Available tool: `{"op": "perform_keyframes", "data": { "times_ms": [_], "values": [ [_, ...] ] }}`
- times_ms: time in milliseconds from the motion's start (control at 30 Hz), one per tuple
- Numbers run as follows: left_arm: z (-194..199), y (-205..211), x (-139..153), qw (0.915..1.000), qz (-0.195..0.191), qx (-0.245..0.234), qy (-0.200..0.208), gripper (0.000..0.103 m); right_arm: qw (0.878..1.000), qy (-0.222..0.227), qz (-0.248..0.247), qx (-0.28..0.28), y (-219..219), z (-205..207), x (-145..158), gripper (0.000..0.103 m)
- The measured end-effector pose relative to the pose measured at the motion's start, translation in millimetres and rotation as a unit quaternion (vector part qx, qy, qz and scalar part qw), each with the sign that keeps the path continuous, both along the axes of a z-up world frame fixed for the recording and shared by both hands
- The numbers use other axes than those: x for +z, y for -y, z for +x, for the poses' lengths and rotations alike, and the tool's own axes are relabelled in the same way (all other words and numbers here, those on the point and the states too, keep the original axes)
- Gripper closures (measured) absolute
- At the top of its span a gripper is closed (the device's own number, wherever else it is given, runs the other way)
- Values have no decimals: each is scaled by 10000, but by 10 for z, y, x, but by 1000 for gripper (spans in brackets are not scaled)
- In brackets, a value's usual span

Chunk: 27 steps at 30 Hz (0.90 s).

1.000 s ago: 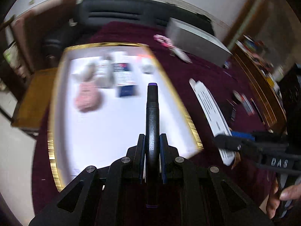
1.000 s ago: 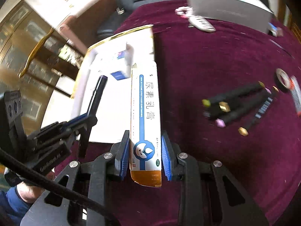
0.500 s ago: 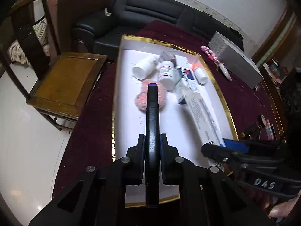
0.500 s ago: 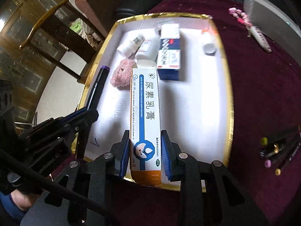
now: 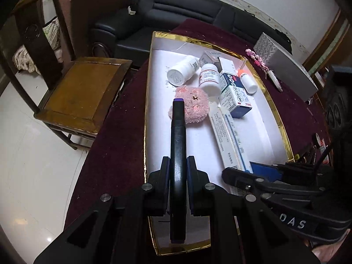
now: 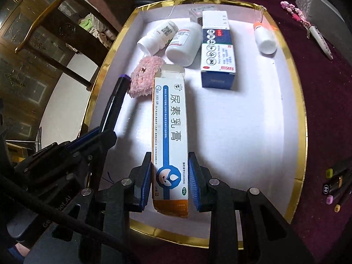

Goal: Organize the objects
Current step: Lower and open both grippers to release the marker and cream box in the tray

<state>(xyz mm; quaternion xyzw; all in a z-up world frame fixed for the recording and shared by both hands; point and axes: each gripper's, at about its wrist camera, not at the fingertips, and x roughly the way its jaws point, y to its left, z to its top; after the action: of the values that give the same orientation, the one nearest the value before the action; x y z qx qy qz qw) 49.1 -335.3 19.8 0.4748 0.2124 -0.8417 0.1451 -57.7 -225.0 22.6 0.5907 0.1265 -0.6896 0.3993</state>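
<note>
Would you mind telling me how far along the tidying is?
Done: bottles, a blue box and a pink plush lie in the gold-rimmed tray. In hand: left gripper holds a marker, right gripper a long carton. Left: pens on the cloth.

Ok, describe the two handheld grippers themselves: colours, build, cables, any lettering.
Both are matte black plastic frames studded with round silver bolts. The left gripper has slim blue-purple pads; the right gripper has ribbed bright-blue pads. White letters "DAS" mark the right gripper's side, pale embossed lettering the left's. A black cable crosses the right view.
</note>
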Motion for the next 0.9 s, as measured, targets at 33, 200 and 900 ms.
{"op": "perform_keyframes", "data": {
  "times_ms": [33, 200, 900],
  "values": [
    [3, 1, 1, 10000, -21, 9, -14, 91, 10000, 9, 2, 12, 10, 12, -5, 75],
    [13, 21, -7, 10000, -11, -3, -30, 91, 10000, 53, 6, 21, 28, 57, -26, 75],
    [39, 34, 43, 9995, 300, 27, -42, 91, 9995, 281, -19, -153, -37, 96, -18, 73]
  ]
}}
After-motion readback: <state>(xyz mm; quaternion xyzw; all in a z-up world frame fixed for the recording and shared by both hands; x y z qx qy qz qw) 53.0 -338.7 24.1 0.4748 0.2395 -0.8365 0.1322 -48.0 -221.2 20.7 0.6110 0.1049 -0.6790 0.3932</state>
